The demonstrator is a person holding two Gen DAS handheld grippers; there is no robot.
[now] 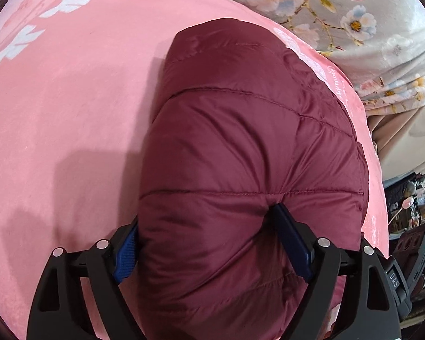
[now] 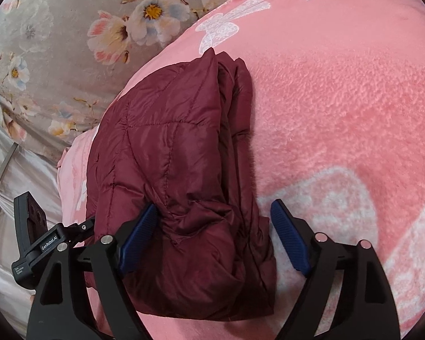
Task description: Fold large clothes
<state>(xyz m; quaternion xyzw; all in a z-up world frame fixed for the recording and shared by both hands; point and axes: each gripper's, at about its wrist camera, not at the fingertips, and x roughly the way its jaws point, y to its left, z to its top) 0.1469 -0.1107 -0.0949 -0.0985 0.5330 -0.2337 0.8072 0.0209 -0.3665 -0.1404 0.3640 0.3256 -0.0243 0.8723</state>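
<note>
The puffer jacket point(image 1: 240, 147) is a deep maroon all over, slightly glossy, crossed by stitched quilting lines in the same colour. It lies on a salmon-pink fleece blanket point(image 1: 70, 107) printed with white shapes, a white bow motif and a line of white cursive lettering. Behind that is a grey bedsheet point(image 2: 56, 42) covered in flowers, white and pale blue petals with yellow centres, some blushed pink, on thin brownish stems. Both grippers are black, the left gripper point(image 1: 206, 243) and the right gripper point(image 2: 215, 232) alike, each with ribbed dark blue pads point(image 2: 289, 238).
</note>
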